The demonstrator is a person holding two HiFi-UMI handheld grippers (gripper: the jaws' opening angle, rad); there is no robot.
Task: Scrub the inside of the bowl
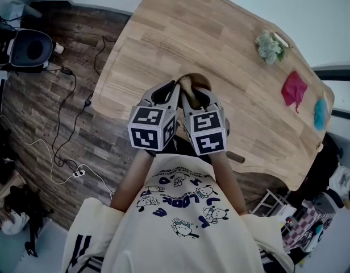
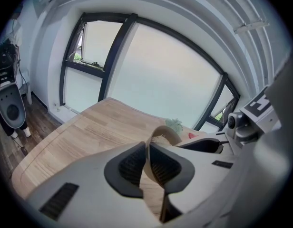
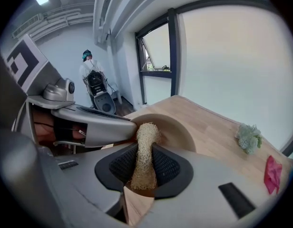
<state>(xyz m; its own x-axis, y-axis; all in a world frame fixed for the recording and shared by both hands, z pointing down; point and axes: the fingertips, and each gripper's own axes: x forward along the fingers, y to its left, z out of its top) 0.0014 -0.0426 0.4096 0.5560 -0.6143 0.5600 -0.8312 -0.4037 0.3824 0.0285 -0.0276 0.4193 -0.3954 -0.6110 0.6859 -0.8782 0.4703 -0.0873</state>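
We are pinching wooden bowl [image 2: 161, 133] by rim with left gripper [image 2: 147, 164], jaws nearly together on thin wall. We are clamping loofah scrubber [image 3: 145, 137] in right gripper [image 3: 143, 167], scrubber tip reaching over bowl hollow. Bowl is sitting at near edge of table [image 1: 220, 38], between both grippers.

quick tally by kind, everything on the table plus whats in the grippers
wooden bowl: 1
loofah scrubber: 1
pale green tuft: 1
pink cloth: 1
blue item: 1
hand-held gripper: 2, left hand-held gripper on the bowl's rim, right hand-held gripper on the scrubber
total: 7
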